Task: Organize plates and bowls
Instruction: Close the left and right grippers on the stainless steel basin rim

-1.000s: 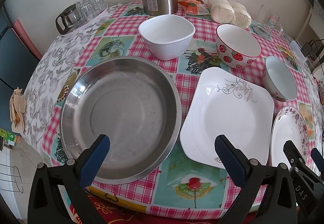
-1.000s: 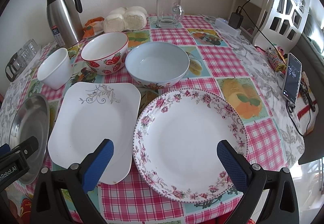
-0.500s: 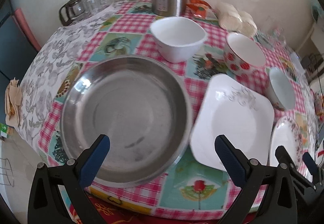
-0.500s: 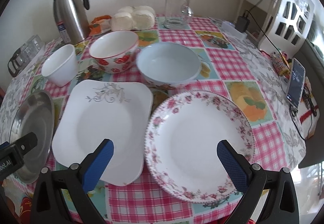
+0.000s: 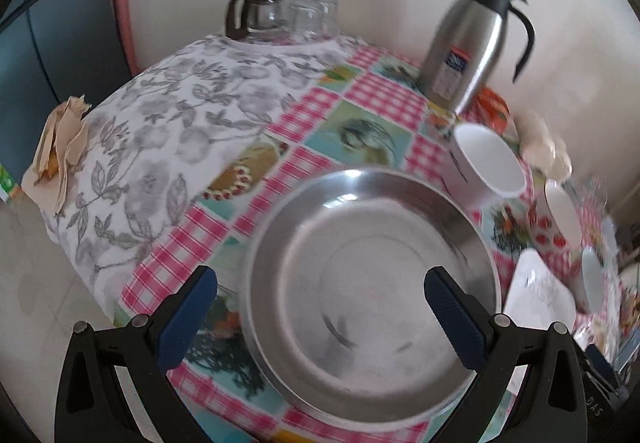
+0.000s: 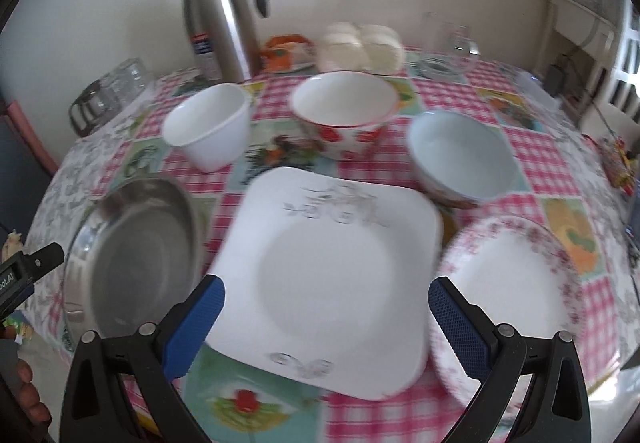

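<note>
Only the right wrist view shows the round pink-flowered plate (image 6: pixel 516 295); the round, empty steel pan (image 5: pixel 368 279) fills the left's. Both jaws released.

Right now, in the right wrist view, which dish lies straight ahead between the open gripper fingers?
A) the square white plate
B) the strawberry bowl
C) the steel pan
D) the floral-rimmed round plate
A: the square white plate fills the gap ahead of the right gripper, whose jaws stand wide apart.
</note>
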Tool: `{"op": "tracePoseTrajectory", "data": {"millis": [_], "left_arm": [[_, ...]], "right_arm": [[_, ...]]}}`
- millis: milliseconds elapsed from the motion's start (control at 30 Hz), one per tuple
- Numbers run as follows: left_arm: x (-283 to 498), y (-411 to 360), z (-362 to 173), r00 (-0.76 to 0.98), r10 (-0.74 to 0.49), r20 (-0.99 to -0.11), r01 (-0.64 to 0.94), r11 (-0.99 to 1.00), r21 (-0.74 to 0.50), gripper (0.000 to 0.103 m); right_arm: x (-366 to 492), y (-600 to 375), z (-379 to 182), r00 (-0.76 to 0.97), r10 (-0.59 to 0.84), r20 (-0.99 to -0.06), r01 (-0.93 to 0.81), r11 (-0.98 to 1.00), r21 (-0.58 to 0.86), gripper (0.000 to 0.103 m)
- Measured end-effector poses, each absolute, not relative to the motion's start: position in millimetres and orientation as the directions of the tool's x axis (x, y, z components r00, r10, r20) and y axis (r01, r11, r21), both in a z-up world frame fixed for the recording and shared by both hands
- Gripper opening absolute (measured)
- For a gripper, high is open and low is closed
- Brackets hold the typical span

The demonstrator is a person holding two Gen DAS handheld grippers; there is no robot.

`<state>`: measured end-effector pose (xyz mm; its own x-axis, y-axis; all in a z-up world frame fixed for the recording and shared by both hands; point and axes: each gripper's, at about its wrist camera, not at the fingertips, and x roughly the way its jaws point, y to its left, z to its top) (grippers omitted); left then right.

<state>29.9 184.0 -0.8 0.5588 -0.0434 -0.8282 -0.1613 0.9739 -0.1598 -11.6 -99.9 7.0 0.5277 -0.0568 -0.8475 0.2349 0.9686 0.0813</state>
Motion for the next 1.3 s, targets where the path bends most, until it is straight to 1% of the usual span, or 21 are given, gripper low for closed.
{"op": "tracePoseTrajectory", "data": {"millis": [100,200,233,300,367,600,700,733,767,800,867,900,967,1000,1067,1100,1167,1200,1233,1300], "left_arm": [[29.4,196.0,-4.7,0.598,-0.056,-0.799,-0.159,0.969,-0.188,0.103],[26.4,200.8,-6.7,0.646,-0.029,-0.762,-0.160,0.972,-0.173,0.103],[27.2,201.9,-8.2,0.646,-0.028,-0.763,-0.158,0.973,-0.169,0.103],[32.5,204.1,-14.4,0.618,-0.042,-0.785,-0.146,0.975,-0.167,0.103],[37.3,207.3,-20.4,0.590,-0.049,-0.806,-0.144,0.976,-0.165,0.103],[39.9,216.6,-36.8,0.545,-0.062,-0.836,-0.172,0.968,-0.184,0.103],[41.7,219.4,-42.0,0.539,-0.069,-0.840,-0.178,0.965,-0.193,0.102],[42.4,220.2,-43.9,0.535,-0.070,-0.842,-0.182,0.964,-0.195,0.102],[43.0,220.4,-45.1,0.533,-0.071,-0.843,-0.182,0.964,-0.196,0.099],[44.8,221.3,-47.7,0.527,-0.075,-0.847,-0.183,0.963,-0.199,0.097],[46.3,222.4,-51.5,0.516,-0.085,-0.852,-0.183,0.961,-0.207,0.087],[47.7,223.0,-54.1,0.509,-0.093,-0.856,-0.183,0.960,-0.213,0.085],[49.1,224.0,-58.1,0.500,-0.099,-0.860,-0.184,0.959,-0.217,0.074],[49.7,224.7,-59.8,0.496,-0.101,-0.862,-0.184,0.958,-0.219,0.072],[50.8,225.8,-62.9,0.489,-0.110,-0.866,-0.184,0.957,-0.226,0.062],[51.1,226.2,-64.5,0.486,-0.119,-0.866,-0.182,0.955,-0.233,0.059],[52.3,227.0,-67.7,0.477,-0.129,-0.869,-0.182,0.953,-0.241,0.048],[53.0,227.4,-69.1,0.473,-0.132,-0.871,-0.182,0.953,-0.243,0.045],[53.6,227.5,-70.5,0.470,-0.135,-0.872,-0.182,0.952,-0.245,0.040],[53.8,228.6,-73.6,0.464,-0.136,-0.875,-0.184,0.952,-0.246,0.035]], "right_arm": [[-2.6,-87.2,2.6,0.540,-0.023,-0.841,0.211,0.971,0.109,0.103],[7.2,-73.4,-2.5,0.553,-0.007,-0.833,0.180,0.977,0.112,0.103],[8.9,-70.3,-3.7,0.550,0.006,-0.835,0.170,0.978,0.119,0.103],[15.8,-62.7,-8.9,0.539,0.065,-0.840,0.133,0.978,0.160,0.103],[22.1,-56.0,-13.1,0.531,0.094,-0.842,0.110,0.978,0.179,0.103],[39.9,-38.4,-18.8,0.530,0.098,-0.842,0.053,0.988,0.148,0.103],[47.6,-35.1,-20.4,0.528,0.115,-0.842,0.032,0.988,0.154,0.093],[50.8,-33.7,-21.8,0.524,0.120,-0.843,0.026,0.987,0.157,0.087],[52.6,-33.1,-23.1,0.522,0.127,-0.844,0.020,0.987,0.160,0.082],[54.4,-32.2,-24.1,0.518,0.132,-0.845,0.016,0.986,0.163,0.080],[59.1,-29.7,-26.6,0.509,0.143,-0.848,0.007,0.985,0.171,0.072],[61.3,-29.0,-27.8,0.506,0.149,-0.850,0.004,0.985,0.175,0.069],[65.7,-27.7,-30.2,0.501,0.156,-0.851,0.000,0.984,0.180,0.058],[67.1,-27.1,-31.1,0.500,0.155,-0.852,-0.001,0.984,0.178,0.055],[70.9,-26.9,-33.8,0.493,0.164,-0.855,-0.001,0.982,0.188,0.047],[72.5,-26.7,-35.7,0.490,0.165,-0.856,0.000,0.982,0.189,0.046],[76.3,-26.0,-40.5,0.478,0.162,-0.863,0.005,0.982,0.187,0.039],[77.3,-26.3,-42.0,0.474,0.165,-0.865,0.007,0.982,0.191,0.037],[79.1,-26.7,-44.5,0.468,0.167,-0.868,0.011,0.981,0.195,0.034],[80.4,-28.4,-47.4,0.463,0.163,-0.871,0.021,0.981,0.194,0.028]]}}
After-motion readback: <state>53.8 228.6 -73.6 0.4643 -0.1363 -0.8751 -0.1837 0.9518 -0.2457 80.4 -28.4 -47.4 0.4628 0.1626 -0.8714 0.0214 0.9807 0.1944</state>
